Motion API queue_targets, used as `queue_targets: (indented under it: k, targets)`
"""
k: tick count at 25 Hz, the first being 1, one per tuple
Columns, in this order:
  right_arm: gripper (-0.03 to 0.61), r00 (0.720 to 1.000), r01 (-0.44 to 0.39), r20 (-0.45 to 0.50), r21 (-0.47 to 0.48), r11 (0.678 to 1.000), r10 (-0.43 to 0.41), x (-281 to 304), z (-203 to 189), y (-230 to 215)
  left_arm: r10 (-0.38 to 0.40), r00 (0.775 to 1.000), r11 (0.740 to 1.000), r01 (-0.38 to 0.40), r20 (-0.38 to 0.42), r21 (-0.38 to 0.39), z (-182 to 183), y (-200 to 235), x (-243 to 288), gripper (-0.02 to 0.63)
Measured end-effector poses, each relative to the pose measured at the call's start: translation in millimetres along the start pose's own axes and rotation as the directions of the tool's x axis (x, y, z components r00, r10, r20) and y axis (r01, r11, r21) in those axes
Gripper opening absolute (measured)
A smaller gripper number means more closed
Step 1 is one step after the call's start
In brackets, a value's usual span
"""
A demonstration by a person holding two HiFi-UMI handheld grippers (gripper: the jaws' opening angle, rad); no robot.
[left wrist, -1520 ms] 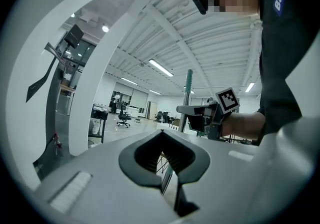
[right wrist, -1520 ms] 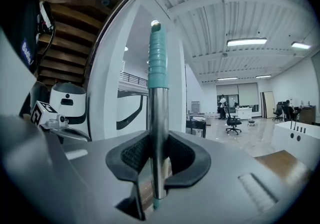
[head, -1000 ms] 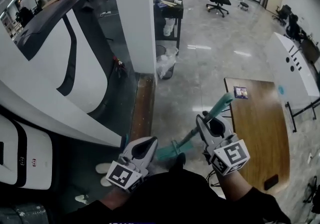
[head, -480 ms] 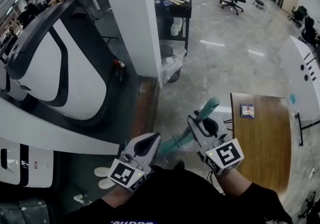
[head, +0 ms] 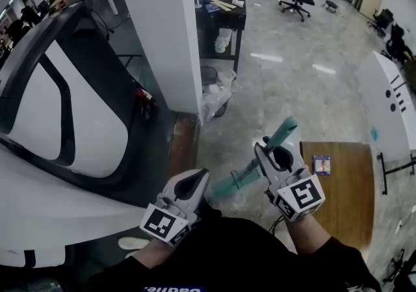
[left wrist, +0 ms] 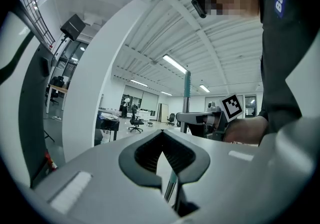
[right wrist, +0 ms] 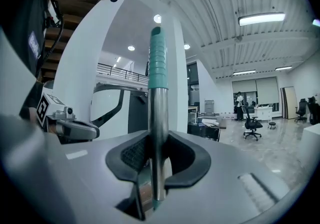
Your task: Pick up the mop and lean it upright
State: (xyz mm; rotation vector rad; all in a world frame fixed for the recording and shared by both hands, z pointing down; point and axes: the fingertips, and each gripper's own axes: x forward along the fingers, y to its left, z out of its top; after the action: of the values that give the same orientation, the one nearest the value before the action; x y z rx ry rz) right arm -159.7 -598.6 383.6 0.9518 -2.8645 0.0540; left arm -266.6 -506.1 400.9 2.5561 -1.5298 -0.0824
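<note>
The mop point(head: 229, 183) has a metal pole with teal sleeves. It slants from its teal grip point(head: 286, 129) down to the left, and its head is hidden below my arms. My right gripper point(head: 262, 152) is shut on the pole just under the grip. In the right gripper view the pole point(right wrist: 159, 113) stands upright between the pads of the right gripper point(right wrist: 157, 143). My left gripper point(head: 197, 177) hangs low to the left of the pole with its fingertips together. In the left gripper view the left gripper point(left wrist: 161, 135) grips nothing, and a stretch of pole point(left wrist: 170, 188) shows through the gap behind the jaws.
A white square pillar point(head: 166, 30) stands straight ahead. A big white and black rounded machine point(head: 39, 108) is on the left. A wooden table point(head: 344, 199) with a small box point(head: 322, 165) is at the right. Behind the pillar are a black cart point(head: 221, 8) and a bagged bin point(head: 214, 92).
The head view has swung, so the pillar and white machine sit closer and the table lower right. My right gripper keeps its hold; the mop's grip end points a little higher.
</note>
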Motion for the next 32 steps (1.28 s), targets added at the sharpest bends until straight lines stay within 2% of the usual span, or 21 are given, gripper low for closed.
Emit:
queue_targets:
  k: [5,13,21,24,28,32]
  targets:
    - [0.091,0.999,0.033,-0.031,-0.028,0.999,-0.034,48.4,-1.6,-27.2,-0.028,0.999,1.0,0.027,0.039,0.007,24.3,61.3,29.7,0.02]
    - [0.092,0.997,0.029,-0.068,-0.051,0.998,-0.032,126.0,-15.7,-72.4,0.019,1.0,1.0,-0.019,0.018,-0.019,25.5,137.4,54.1,0.02]
    - [0.091,0.993,-0.087,-0.081,-0.051,0.995,0.082,208.1,-26.5,-108.5,0.137,0.991,0.991,-0.137,-0.001,0.0,32.0,187.2,91.3,0.02]
    - [0.091,0.985,-0.144,-0.106,-0.033,0.989,0.139,240.5,-43.3,-128.8,0.179,0.984,0.984,-0.179,-0.001,0.011,39.6,200.7,120.8,0.02]
    - [0.089,0.968,-0.21,-0.147,-0.014,0.978,0.206,285.4,-72.1,-156.8,0.198,0.98,0.98,-0.197,-0.017,0.038,48.0,215.3,163.7,0.02]
    - [0.089,0.943,-0.271,-0.202,0.001,0.963,0.266,331.6,-108.3,-174.8,0.251,0.967,0.968,-0.25,-0.042,0.029,45.6,236.2,183.5,0.02]
